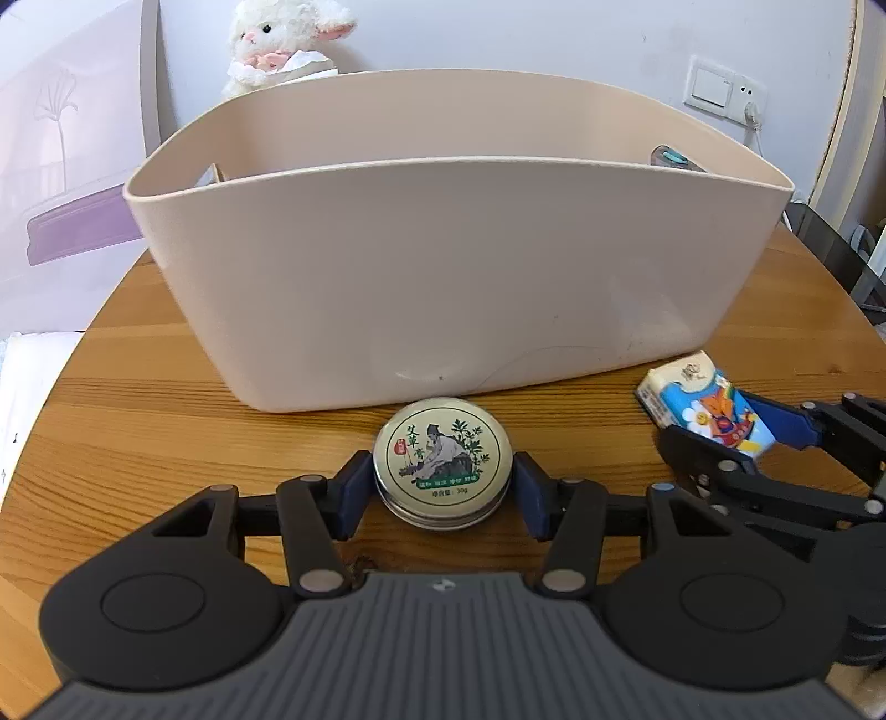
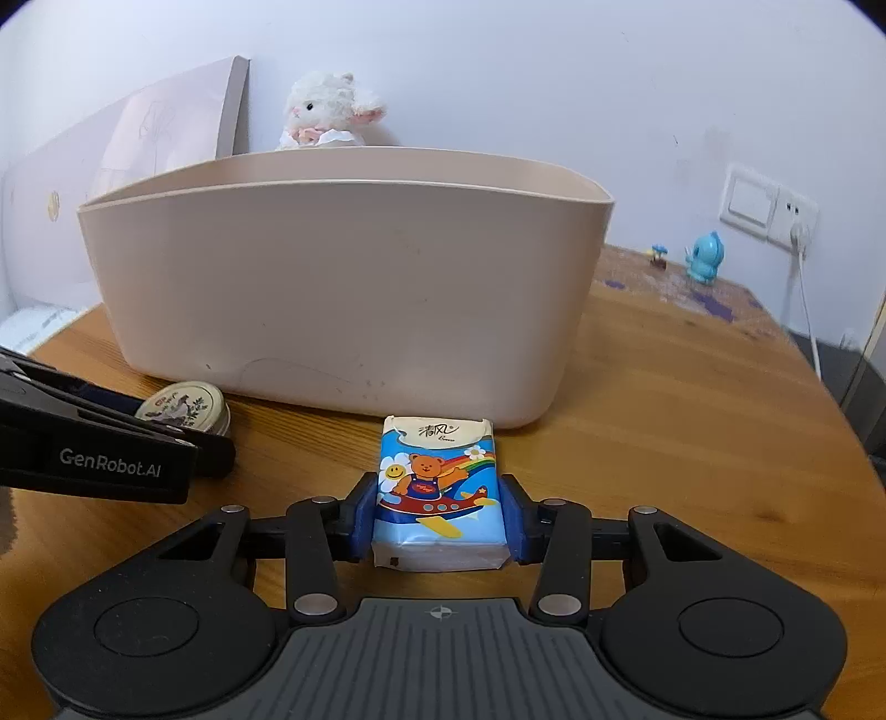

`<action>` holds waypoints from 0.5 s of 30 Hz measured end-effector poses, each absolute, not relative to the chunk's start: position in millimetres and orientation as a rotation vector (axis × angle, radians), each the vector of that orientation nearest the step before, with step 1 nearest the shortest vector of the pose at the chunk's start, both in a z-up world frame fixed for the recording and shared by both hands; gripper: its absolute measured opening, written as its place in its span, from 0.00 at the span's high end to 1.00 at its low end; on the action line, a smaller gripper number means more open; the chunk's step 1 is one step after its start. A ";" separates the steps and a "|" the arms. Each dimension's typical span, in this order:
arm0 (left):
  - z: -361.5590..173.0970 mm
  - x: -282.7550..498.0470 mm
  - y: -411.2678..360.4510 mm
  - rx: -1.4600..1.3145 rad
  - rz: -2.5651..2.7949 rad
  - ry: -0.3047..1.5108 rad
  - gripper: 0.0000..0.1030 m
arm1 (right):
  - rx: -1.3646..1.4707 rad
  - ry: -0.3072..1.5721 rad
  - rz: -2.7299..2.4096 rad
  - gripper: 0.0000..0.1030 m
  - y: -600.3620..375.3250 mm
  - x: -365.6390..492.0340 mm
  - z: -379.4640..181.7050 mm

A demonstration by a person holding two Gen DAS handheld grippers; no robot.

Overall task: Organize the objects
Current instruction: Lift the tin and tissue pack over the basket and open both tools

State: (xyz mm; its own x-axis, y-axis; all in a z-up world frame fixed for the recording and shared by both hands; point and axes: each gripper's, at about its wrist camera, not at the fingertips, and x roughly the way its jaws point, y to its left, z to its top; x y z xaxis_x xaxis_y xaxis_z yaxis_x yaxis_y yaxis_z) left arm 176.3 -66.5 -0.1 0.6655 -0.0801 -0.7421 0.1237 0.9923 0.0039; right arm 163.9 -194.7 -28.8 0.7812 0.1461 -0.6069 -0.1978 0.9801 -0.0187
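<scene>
Left wrist view: the left gripper (image 1: 442, 481) was seen closed narrow around a round metal balm tin (image 1: 441, 462), its blue pads pressed to the tin's sides at 9 and 3 o'clock, the tin resting on the wooden table (image 1: 138, 410) just in front of a beige storage bin (image 1: 443, 277). At 3 o'clock of that view, the right gripper (image 2: 440, 512) was caught clamped on a pocket tissue pack (image 2: 437, 493) printed with a cartoon bear; in the right wrist view its pads were shown tight against both long sides, the pack lying flat near the bin's front wall.

Both grasps were judged complete, with the lift not yet begun. The next move was judged to call for each item to be raised clear of the bin's tall rim, carried forward toward 12 o'clock and released inside; the tin's smooth curved edge was thought liable to slip, while the soft pack could be squeezed out of shape.

Something grey and teal was glimpsed inside the bin at its right end, too hidden to be identified. Beyond the bin a plush lamb (image 1: 282, 39) was propped against a pale wall. At 2 o'clock a wall switch and socket (image 2: 767, 207) with a plugged cable were noted, and a small blue toy figure (image 2: 703, 260) was left standing on the table's far edge.
</scene>
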 end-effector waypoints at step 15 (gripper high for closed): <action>78.3 129.8 -47.8 0.084 -0.050 0.549 0.46 | -0.016 0.448 0.238 0.59 -223.0 115.7 61.9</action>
